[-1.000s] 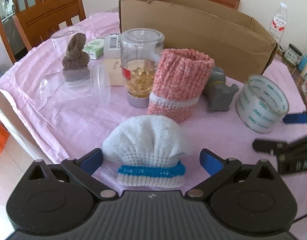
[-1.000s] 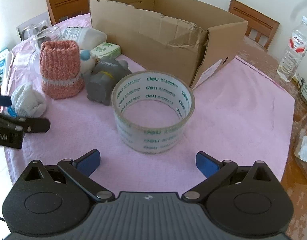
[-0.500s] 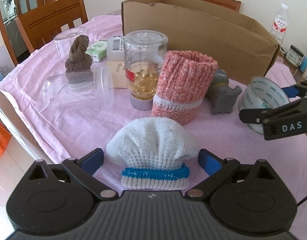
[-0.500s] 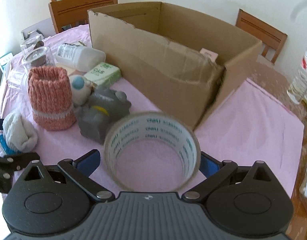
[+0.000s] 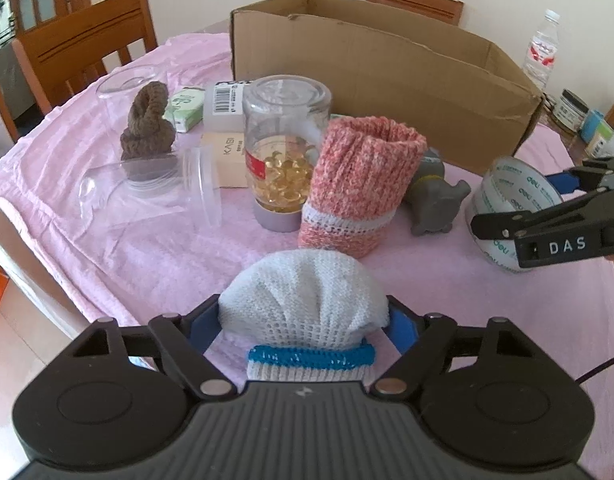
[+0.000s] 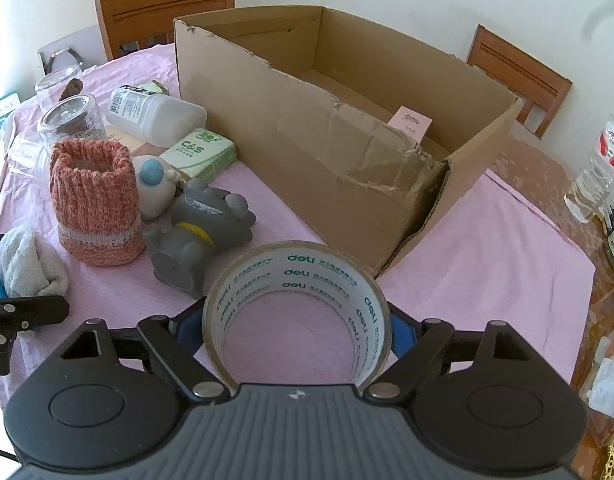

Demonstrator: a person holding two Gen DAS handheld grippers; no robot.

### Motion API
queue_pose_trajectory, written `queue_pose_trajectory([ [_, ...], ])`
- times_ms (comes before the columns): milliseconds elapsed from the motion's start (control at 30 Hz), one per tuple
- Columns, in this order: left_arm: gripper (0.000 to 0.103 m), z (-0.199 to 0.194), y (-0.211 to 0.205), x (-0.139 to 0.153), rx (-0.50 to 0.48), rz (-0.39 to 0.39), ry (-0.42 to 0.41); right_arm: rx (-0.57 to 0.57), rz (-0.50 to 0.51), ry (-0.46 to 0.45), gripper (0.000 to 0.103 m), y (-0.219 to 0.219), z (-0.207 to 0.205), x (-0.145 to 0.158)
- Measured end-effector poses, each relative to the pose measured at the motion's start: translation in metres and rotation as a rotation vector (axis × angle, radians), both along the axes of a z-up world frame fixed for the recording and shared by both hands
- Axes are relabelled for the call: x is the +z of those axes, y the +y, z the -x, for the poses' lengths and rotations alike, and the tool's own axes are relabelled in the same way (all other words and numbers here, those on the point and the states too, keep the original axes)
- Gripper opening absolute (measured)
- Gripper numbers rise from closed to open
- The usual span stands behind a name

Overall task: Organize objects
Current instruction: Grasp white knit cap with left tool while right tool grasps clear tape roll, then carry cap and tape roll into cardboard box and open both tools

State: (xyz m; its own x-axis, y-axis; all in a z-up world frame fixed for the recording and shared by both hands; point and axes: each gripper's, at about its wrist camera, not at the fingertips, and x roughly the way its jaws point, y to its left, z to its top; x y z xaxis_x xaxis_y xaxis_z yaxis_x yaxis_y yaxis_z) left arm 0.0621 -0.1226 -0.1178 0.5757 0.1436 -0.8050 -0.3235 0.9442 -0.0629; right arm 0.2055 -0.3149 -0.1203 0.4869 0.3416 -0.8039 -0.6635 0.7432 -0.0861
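**Left wrist and right wrist: both grippers closing on items**

Left wrist view — left gripper (image 5: 303, 322) has the white knit sock ball (image 5: 303, 308) between its blue pads (image 5: 203, 326), jaws closing, pads touching the ball's sides at 9 and 3 o'clock. Ball sits on the pink tablecloth (image 5: 147, 256). At 12 o'clock of the ball: red knit sleeve (image 5: 359, 184), upright. At 11 o'clock: capsule jar (image 5: 285, 152); a clear cup (image 5: 147, 196) lies on its side further left. Grey toy (image 5: 437, 198) at 1 o'clock. Cardboard box (image 5: 387, 80) behind everything. Right gripper (image 5: 547, 208) at 3 o'clock of frame, straddling the tape roll (image 5: 507, 200).

Right wrist view — right gripper (image 6: 295, 330) around the tape roll (image 6: 295, 280), jaws closing, blue pads (image 6: 401, 334) against the roll's outer wall both sides. Roll stands on the cloth, hole up. Grey toy (image 6: 199, 232) at 10 o'clock of roll, touching or just beside — cannot tell. Box (image 6: 327, 152) at 12 o'clock, open. Sock ball (image 6: 29, 266) at frame's 9 o'clock.
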Motion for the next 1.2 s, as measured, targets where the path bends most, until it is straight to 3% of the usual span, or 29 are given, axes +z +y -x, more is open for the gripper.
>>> queue_pose_trajectory([
  [467,0.079,-0.001,0.018,0.026,-0.163,0.029,0.040,-0.030,-0.008,0.022,0.090,-0.002,0.008,0.029],
  [767,0.079,-0.009,0.028,0.071,-0.351,0.042,0.046,-0.078,-0.022,0.034,0.090,0.001,0.019,0.056],
  [1200,0.079,-0.070,0.063,0.136,-0.621,0.012,-0.067,-0.243,-0.064,-0.028,0.090,0.020,0.032,0.108],
])
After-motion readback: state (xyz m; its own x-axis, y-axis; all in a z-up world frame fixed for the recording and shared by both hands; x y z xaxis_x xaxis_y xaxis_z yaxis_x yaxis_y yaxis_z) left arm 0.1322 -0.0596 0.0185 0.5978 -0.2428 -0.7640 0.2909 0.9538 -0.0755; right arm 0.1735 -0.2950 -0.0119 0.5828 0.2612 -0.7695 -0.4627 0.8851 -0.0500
